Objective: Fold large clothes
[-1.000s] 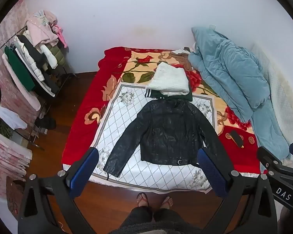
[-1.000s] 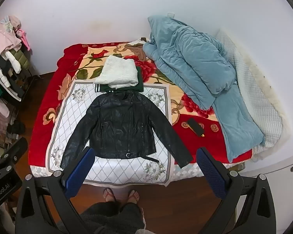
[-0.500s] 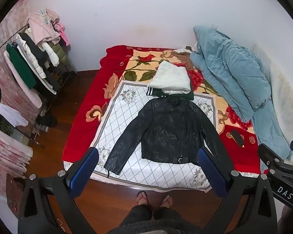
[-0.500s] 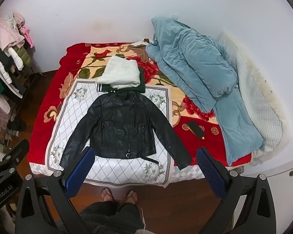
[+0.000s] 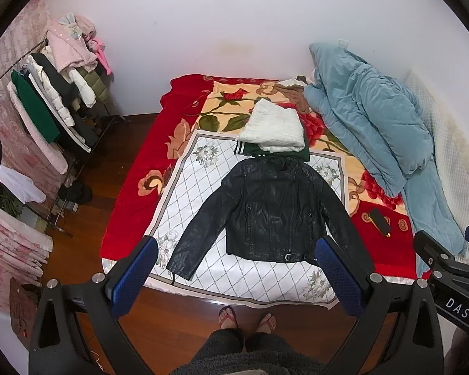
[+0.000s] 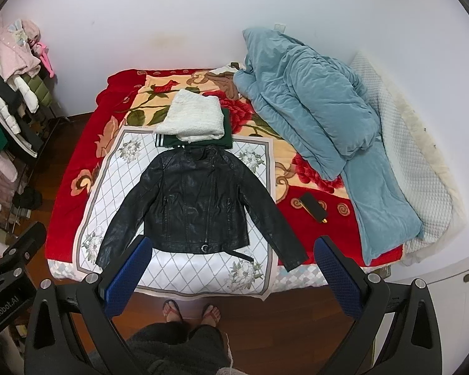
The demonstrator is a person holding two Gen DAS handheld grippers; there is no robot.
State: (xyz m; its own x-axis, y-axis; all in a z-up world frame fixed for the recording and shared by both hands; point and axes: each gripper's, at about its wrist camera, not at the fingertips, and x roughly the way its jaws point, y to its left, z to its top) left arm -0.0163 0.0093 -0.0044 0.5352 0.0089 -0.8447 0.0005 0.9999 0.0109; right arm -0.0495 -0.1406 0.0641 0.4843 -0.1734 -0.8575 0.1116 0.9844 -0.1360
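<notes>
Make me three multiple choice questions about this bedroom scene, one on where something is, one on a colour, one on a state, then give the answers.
1. Where does the folded white garment lie?
A. beyond the jacket's collar
B. on the floor
C. on the blue quilt

2. What colour is the quilt heaped on the bed?
A. yellow
B. light blue
C. black

3. How does the black jacket lie?
A. folded in half
B. hanging on the rack
C. spread flat, sleeves out

Answers: 1 A, it lies on a green garment past the collar. 2 B, it is pale blue. 3 C, both sleeves angle outward on the bed.
</notes>
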